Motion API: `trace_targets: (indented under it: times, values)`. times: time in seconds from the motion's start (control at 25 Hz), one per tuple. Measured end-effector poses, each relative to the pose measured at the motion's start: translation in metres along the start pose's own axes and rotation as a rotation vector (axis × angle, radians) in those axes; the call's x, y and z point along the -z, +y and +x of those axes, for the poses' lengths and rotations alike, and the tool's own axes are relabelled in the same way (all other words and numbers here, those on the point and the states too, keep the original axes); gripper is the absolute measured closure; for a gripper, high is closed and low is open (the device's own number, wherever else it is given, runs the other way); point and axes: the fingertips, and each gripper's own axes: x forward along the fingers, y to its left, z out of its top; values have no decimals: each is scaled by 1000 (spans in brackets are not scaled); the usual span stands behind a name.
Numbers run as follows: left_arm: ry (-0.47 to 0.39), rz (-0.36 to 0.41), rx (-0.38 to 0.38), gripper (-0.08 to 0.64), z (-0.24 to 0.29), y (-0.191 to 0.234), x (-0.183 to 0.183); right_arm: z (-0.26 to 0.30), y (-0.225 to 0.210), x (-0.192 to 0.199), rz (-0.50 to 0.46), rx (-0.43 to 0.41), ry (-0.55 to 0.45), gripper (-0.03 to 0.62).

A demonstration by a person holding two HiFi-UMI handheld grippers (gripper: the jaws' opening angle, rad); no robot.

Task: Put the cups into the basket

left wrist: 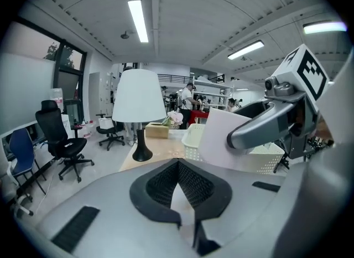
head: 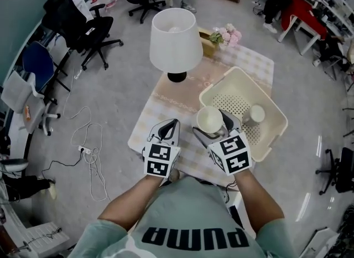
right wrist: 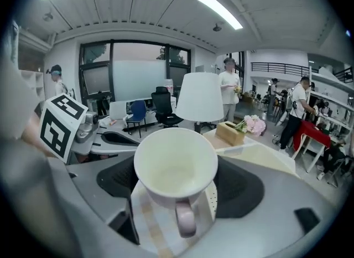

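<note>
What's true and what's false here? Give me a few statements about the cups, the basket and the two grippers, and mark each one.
1. The right gripper grips a white cup. True.
2. The basket holds nothing. False: a second cup already sits inside it.
3. The left gripper carries a cup as well. False: its jaws are together with nothing between them.
4. A lamp with a white shade stands on the table. True.
5. The pink flowers lie in the basket. False: they are at the table's far end, outside the basket.
</note>
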Motion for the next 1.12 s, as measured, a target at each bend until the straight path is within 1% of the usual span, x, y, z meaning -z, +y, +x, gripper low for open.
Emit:
trace_targets:
  times: [0.12,0.36,0.56,0.88,1.12]
  values:
    - [-9,21,13,559,8,-8,-7,-10,-21,-7,16,36,-20,202]
    - [-18,39,50,560,23,-28,-22,-24,-69,-18,54,110,-48,202]
    - [-6,52,70,558,36,-38,-26,-19,-104,-18,76,157,-39,202]
    - [24,52,74,559,55,-44,-24,6,-135,1,101,166,13,202]
    - [51,30,67,560,69,-39,-16,37,-151,26,118,164,79,202]
